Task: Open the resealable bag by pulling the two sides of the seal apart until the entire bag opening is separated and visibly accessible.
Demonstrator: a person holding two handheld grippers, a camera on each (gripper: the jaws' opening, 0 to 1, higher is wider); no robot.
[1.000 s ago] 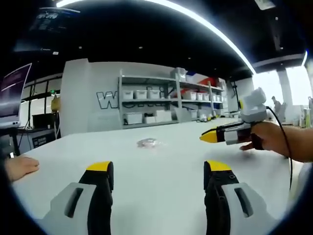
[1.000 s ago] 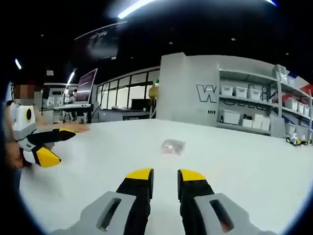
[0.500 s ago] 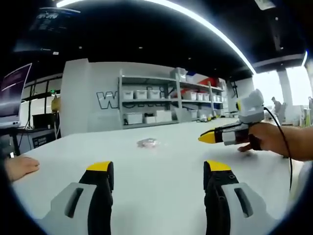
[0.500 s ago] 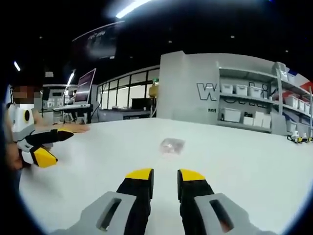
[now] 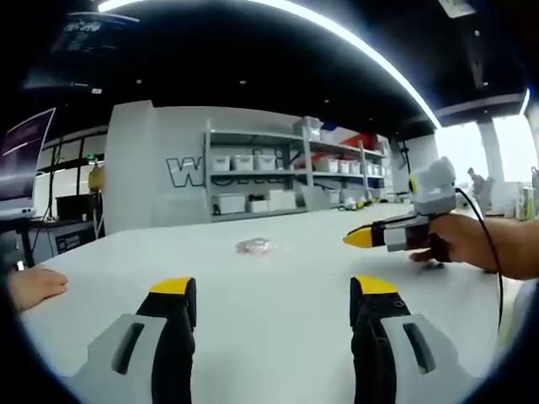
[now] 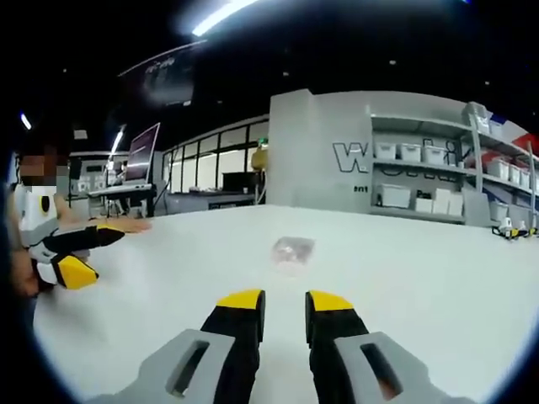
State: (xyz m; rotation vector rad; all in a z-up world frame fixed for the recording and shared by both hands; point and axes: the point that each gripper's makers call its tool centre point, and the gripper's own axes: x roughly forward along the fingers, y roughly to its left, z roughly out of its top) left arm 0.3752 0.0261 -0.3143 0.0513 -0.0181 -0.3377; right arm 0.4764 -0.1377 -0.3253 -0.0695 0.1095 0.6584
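Left gripper view: the left gripper [image 5: 272, 295] rises from six o'clock with its yellow-tipped jaws spread wide and nothing between them, released above the white table [image 5: 278, 337]. The resealable bag [image 5: 253, 246] lies flat on the table at about twelve o'clock from the jaws, well apart from them and untouched. At three o'clock the right gripper [image 5: 360, 238] enters, held roughly level in a person's hand [image 5: 459, 240] with the forearm running off to the right edge; its yellow tip points toward the bag, and a dark cable trails down from it. A second hand [image 5: 34, 289] rests on the table edge at nine o'clock (whose it is cannot be told). Shelving [image 5: 278, 177] with white bins stands behind the table.

Right gripper view: the right gripper [image 6: 284, 307] rises from six o'clock, its jaws parted only a narrow way and holding nothing. The bag [image 6: 291, 250] sits at twelve o'clock, ahead of the tips and clear of them, seal state too small to tell. At nine o'clock the left gripper [image 6: 80, 252] hovers above the table with its jaws spread.
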